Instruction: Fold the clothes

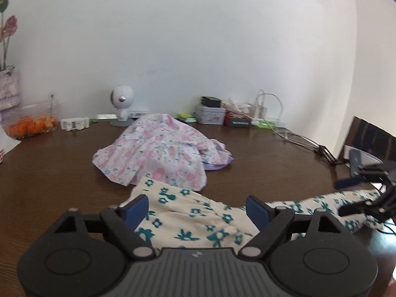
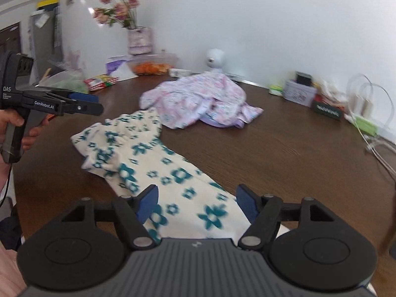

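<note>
Cream cotton garment with teal flower print (image 2: pixel 158 163) lies stretched flat on dark brown wooden desk (image 2: pixel 284 153), ready for folding. Left gripper (image 1: pixel 198 205) and right gripper (image 2: pixel 196 198) both wide, gripping nothing. Pink floral dress heap (image 1: pixel 158 151) waits at 12 o'clock.

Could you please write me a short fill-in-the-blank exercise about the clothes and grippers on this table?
1. The cream garment lying nearest the grippers has flowers printed in ____.
2. The crumpled garment behind it has flowers that are mostly ____.
3. Both the left gripper and the right gripper have their jaws ____, with nothing pinched.
4. The clear tub by the wall holds fruit coloured ____.

Missing words: teal; pink; open; orange
</note>
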The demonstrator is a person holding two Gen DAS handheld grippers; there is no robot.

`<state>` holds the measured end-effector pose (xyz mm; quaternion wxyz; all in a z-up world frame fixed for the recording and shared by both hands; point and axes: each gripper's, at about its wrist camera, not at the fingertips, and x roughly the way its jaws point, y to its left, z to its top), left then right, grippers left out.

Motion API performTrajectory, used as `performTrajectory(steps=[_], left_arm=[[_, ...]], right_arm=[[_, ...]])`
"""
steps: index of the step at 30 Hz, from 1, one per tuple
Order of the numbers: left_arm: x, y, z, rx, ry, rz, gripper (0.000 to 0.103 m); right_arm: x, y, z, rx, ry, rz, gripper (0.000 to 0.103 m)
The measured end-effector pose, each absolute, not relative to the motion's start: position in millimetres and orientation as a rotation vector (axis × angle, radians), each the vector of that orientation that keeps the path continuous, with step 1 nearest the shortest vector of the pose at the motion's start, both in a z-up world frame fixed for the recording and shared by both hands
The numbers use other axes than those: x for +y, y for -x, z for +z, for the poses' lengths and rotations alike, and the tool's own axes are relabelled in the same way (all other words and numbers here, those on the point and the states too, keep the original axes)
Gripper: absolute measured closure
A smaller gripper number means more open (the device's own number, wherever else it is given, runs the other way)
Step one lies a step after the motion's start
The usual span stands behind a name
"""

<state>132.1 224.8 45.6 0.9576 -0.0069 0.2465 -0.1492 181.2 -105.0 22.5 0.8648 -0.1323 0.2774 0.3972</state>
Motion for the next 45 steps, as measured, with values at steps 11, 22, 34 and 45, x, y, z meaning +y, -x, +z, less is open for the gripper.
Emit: performTrajectory(steps=[11, 22, 34, 45], left_arm=[[156, -129, 11, 0.623, -0.260, -0.381, 0.036], [110, -123, 4, 0.472, -0.863, -0.346, 0.095], [121, -112, -29, 0.494, -1.080, -0.356, 0.077], [138, -122, -12, 0.557, -0.907, -0.424, 0.100]], right_arm=[[-35, -221, 7, 0.696, 0.210, 0.836, 0.030], [-91, -226, -18, 0.787, 0.086, 0.697, 0.031], [-91, -223, -20, 0.767, 0.101, 0.703, 0.029], [-12, -173, 27, 0.522, 0.528, 1.080, 0.032]])
